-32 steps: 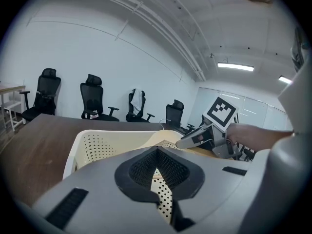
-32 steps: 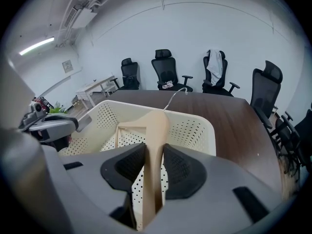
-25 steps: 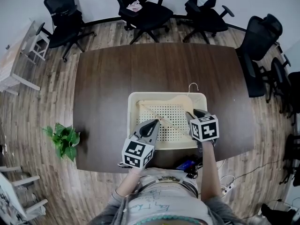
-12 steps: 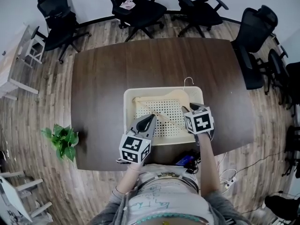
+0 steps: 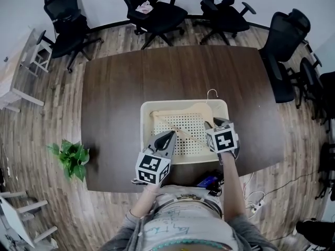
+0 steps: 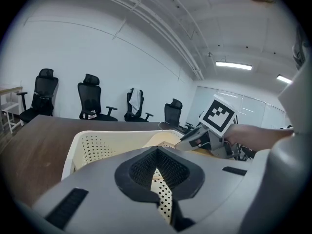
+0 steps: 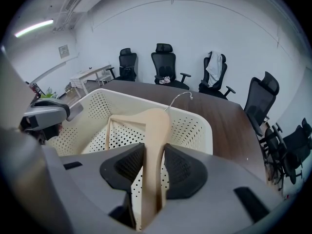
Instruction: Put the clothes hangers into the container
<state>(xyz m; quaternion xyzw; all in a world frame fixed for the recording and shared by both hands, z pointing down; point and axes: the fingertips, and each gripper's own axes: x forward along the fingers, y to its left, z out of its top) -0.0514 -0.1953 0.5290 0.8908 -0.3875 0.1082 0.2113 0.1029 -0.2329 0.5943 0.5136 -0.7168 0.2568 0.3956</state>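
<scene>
Clearly, the right gripper (image 7: 151, 156) clamps the hanger (image 7: 156, 123) over the container (image 7: 194, 126).

This is an office meeting room, where black swivel chairs (image 5: 157, 12) stand around a large dark wooden counter (image 5: 172, 72) beneath ceiling strip lights (image 6: 234, 65).

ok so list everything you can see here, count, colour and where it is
hanger: one, pale wood with a metal hook, in the basket, hook past the far rim
basket: one, cream, perforated, near edge of the table
table: one, dark brown, centre
office chairs: at least five, black, far and right sides
plant: one, green, floor left of the table
left gripper: grey, shut, empty, over the basket's near left
right gripper: grey, shut on the hanger
</scene>
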